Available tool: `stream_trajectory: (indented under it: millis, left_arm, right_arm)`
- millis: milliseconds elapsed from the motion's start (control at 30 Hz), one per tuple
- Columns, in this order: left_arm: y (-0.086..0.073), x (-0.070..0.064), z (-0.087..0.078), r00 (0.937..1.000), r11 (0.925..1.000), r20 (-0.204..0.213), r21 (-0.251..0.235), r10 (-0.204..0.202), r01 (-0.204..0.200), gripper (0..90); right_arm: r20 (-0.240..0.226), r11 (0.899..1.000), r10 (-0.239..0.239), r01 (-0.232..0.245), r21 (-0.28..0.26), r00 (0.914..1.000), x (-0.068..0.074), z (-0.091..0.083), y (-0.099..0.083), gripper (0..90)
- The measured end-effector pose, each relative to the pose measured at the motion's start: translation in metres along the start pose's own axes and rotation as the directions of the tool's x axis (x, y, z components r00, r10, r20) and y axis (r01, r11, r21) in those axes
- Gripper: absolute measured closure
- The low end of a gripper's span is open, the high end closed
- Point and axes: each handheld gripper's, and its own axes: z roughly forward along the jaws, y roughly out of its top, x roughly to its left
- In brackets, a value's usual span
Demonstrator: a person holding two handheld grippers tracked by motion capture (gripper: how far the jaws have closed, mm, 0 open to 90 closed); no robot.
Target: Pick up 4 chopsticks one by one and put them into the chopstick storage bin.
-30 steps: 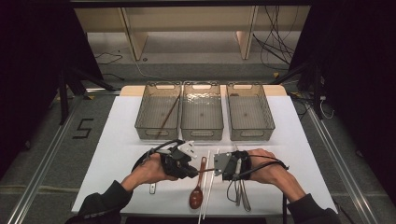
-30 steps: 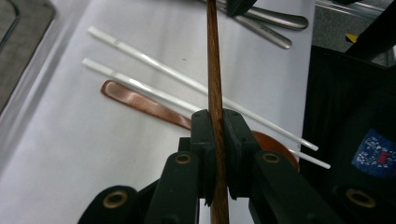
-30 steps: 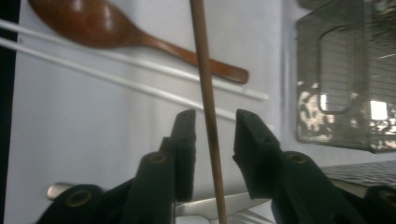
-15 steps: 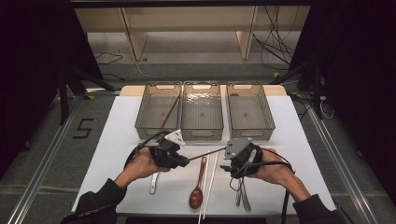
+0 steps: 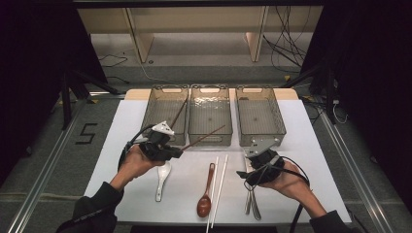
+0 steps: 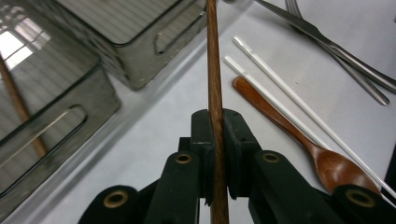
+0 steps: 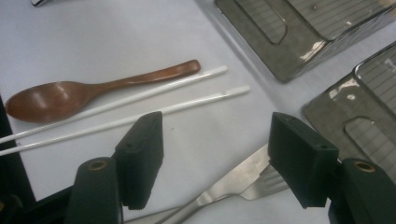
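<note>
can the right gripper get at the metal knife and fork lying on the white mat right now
Probably yes. The right gripper is open and holds nothing, and the flat metal knife and fork lie bare on the white mat just under its jaws, nothing on top of them.

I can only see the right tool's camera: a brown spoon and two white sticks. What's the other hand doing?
Observer: The left tool is shut on a brown chopstick.
Operator: Is there another brown one?
Observer: Yes, a second brown chopstick leans inside the left bin.
Operator: Any more spoons?
Observer: A white spoon lies flat close beside the left tool.
</note>
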Motion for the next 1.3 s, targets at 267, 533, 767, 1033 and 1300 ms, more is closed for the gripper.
stream_trajectory:
  millis: [267,533,767,1033,1300]
  left_arm:
    - [-0.003,0.018,-0.008,0.9972,0.9975,-0.039,-0.034,-0.063,0.062,83.3]
    - [-0.003,0.027,-0.012,0.995,0.9945,-0.044,-0.059,-0.09,0.087,83.4]
    - [0.0,0.038,-0.016,0.9902,0.9901,-0.066,-0.077,-0.123,0.118,83.4]
    - [0.006,0.054,-0.021,0.9805,0.9801,-0.099,-0.12,-0.17,0.158,83.4]
    - [0.011,0.069,-0.022,0.9689,0.9711,-0.131,-0.143,-0.21,0.191,83.3]
  right_arm:
    - [-0.006,0.999,0.033,-0.033,0.01,0.9994,0.001,0.0,-0.009,35.8]
    - [-0.01,0.997,0.068,-0.067,0.023,0.9977,0.001,0.0,-0.016,32.9]
    - [-0.007,0.997,0.077,-0.077,0.033,0.997,0.002,0.001,-0.019,32.8]
    - [-0.003,0.995,0.087,-0.087,0.04,0.9962,0.002,0.001,-0.022,32.0]
    - [-0.003,0.995,0.095,-0.095,0.041,0.9955,0.003,0.0,-0.023,30.2]
